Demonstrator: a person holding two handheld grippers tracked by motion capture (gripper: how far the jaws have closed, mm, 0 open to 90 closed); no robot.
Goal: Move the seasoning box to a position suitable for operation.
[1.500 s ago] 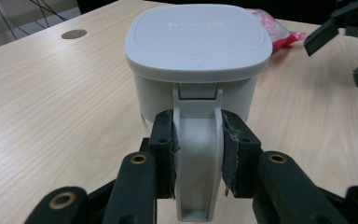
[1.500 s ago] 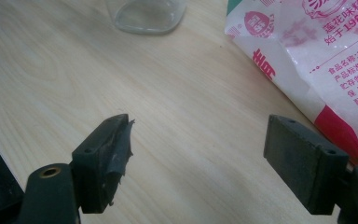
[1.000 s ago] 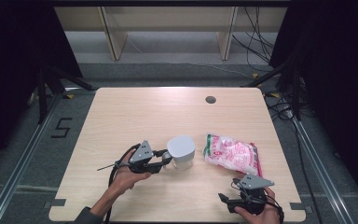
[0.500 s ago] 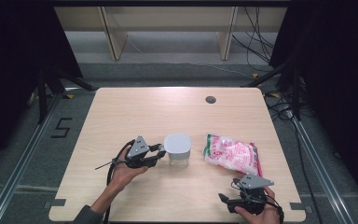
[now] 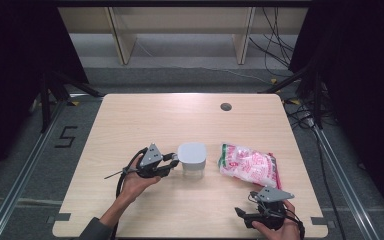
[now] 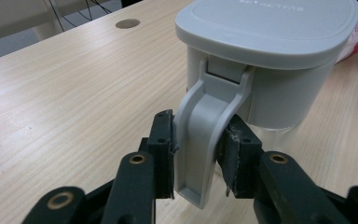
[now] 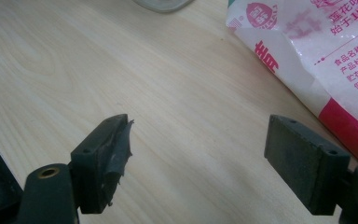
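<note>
A clear jug with a grey lid (image 5: 192,159) stands near the middle of the table (image 5: 145,120). Its grey handle (image 6: 205,135) points toward my left gripper (image 5: 172,161). The left gripper's (image 6: 198,154) jaws have just been closing, and both pads now press on the handle's sides. A pink and white printed bag (image 5: 250,165) lies flat to the right of the jug. My right gripper (image 5: 245,207) rests near the front edge, below the bag. In the right gripper view the right gripper (image 7: 198,154) is open over bare wood, with the bag (image 7: 317,51) beyond its right jaw.
A round cable hole (image 5: 225,106) sits in the table's far right part. Shelving and cables stand beyond the far edge. Bare wood lies to the left of the jug and behind it.
My left gripper has shifted slightly at the jug's handle. The jug, the bag and the right gripper stay where they were.
</note>
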